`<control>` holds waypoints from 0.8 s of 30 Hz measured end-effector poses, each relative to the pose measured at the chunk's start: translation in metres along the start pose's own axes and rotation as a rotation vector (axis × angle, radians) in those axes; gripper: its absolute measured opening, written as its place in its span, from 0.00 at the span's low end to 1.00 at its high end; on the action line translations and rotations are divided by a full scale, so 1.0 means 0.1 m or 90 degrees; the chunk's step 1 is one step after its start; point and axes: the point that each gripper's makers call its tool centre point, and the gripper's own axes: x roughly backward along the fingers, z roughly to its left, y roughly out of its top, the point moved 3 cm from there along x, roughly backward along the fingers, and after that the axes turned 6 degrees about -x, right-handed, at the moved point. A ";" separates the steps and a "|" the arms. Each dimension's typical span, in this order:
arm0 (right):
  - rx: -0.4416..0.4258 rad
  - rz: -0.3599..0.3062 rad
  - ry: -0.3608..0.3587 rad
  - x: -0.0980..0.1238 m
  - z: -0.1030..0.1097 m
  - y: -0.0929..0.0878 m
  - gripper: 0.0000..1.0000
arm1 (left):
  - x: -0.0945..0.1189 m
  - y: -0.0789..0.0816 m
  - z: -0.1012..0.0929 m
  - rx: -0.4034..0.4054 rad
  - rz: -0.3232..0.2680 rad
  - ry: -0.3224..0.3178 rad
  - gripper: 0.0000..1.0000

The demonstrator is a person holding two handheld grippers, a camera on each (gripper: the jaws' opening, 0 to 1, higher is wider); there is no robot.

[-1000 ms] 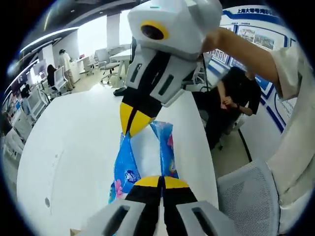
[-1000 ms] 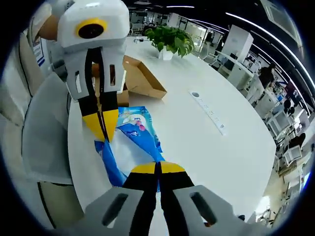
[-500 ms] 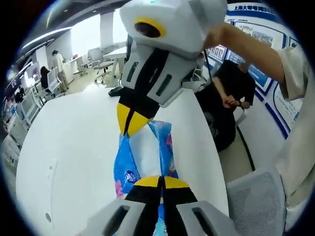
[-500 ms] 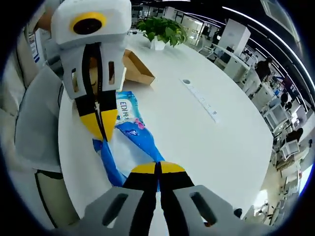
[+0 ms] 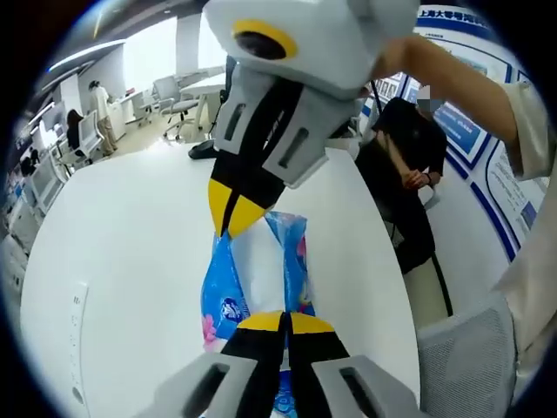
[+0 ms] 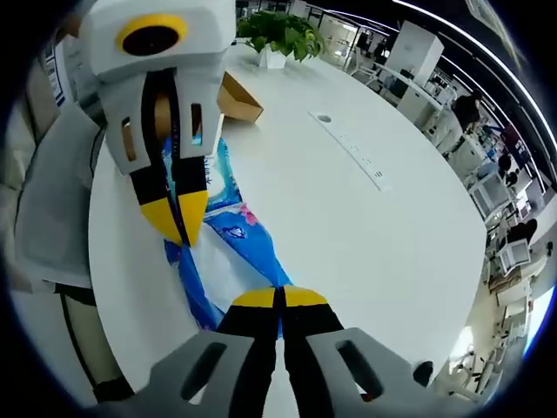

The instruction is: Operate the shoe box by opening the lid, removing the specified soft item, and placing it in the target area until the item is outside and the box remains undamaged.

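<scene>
An open-plan office with desks and swivel chairs spreads behind a broad white counter (image 5: 130,244), and a seated person in dark clothes (image 5: 409,165) is beyond its far edge in the left gripper view. In the right gripper view a potted green plant (image 6: 278,35) stands at the far end of the counter, with the brown cardboard shoe box (image 6: 237,97) near it, partly hidden behind the other tool; a slim strip with sockets (image 6: 352,157) lies flush in the white top.

The soft item, a blue and white plastic tissue pack (image 5: 257,270), is outside the box and stretched between the two tools above the counter. The left tongs (image 5: 285,320) are closed tight on one end of the pack, yellow tips together with the blue wrapper emerging right at them. The right tongs (image 6: 280,298) are likewise pinched shut on the opposite end. In each view the other tool comes in from above, its yellow tips meeting on the far end of the pack. A hand and pale sleeve (image 5: 522,113) hold the right tool in the left gripper view.
</scene>
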 end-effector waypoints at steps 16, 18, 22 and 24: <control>-0.003 0.034 0.020 -0.34 -0.04 -0.23 0.00 | -0.33 -0.15 0.03 0.037 0.006 -0.029 0.00; -0.002 0.041 0.020 -0.36 -0.03 -0.26 0.00 | -0.35 -0.17 0.03 0.037 0.008 -0.030 0.00; -0.003 0.039 0.022 -0.36 -0.01 -0.27 0.00 | -0.37 -0.19 0.00 0.038 0.010 -0.031 0.00; -0.004 0.039 0.021 -0.36 -0.01 -0.28 0.00 | -0.38 -0.19 0.00 0.038 0.008 -0.030 0.00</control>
